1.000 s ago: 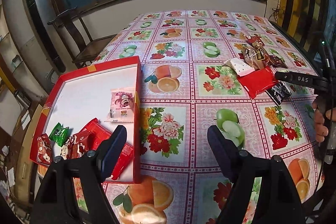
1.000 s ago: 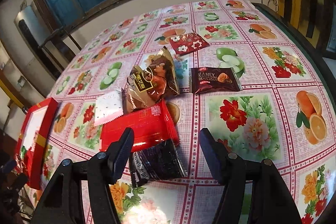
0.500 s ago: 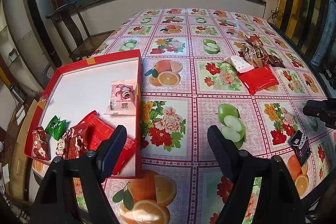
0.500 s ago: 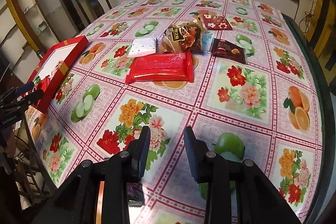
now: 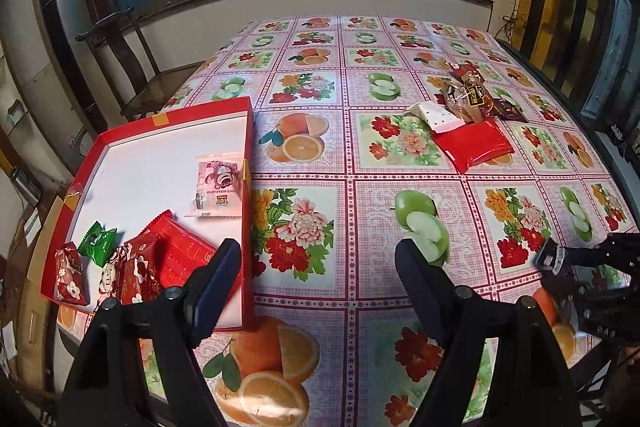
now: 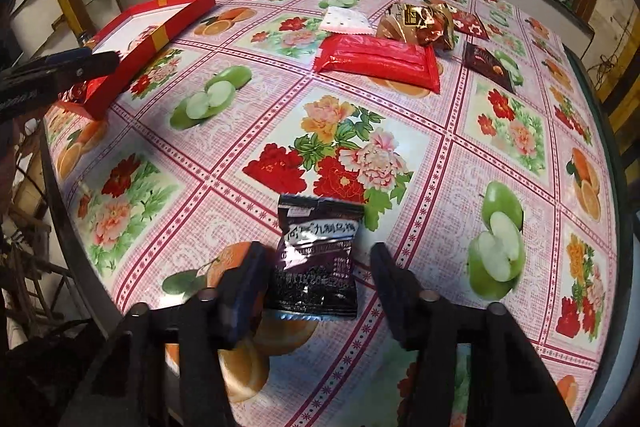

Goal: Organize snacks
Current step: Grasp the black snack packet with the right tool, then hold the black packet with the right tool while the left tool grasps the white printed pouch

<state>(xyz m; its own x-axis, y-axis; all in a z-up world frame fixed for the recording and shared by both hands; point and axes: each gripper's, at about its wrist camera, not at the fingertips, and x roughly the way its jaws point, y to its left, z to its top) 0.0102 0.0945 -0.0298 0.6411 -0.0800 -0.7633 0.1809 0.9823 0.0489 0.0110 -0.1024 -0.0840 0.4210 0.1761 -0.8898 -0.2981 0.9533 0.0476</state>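
Observation:
A red box [image 5: 132, 131] at the table's left holds several snack packets, among them a pink one [image 5: 218, 187] and a green one [image 5: 98, 241]. It also shows in the right wrist view [image 6: 168, 23]. My left gripper [image 5: 318, 267] is open and empty, hovering beside the box's near right corner. My right gripper [image 6: 318, 271] is open, with a dark purple snack packet [image 6: 316, 261] lying on the table between its fingers. Loose snacks lie far right: a red packet [image 6: 376, 61], a white packet [image 6: 344, 19], a brown-gold bag [image 6: 420, 25] and a dark packet [image 6: 488, 65].
The table wears a pink fruit-and-flower cloth [image 5: 352, 155]. A wooden chair [image 5: 132, 67] stands beyond its far left corner. Windows line the back wall. The table's near edge [image 6: 76, 203] drops off to the left of my right gripper.
My right gripper carried the dark purple packet back toward the near table edge, then opened; the packet now lies loose between its fingers. My left gripper stayed open, nearly still.

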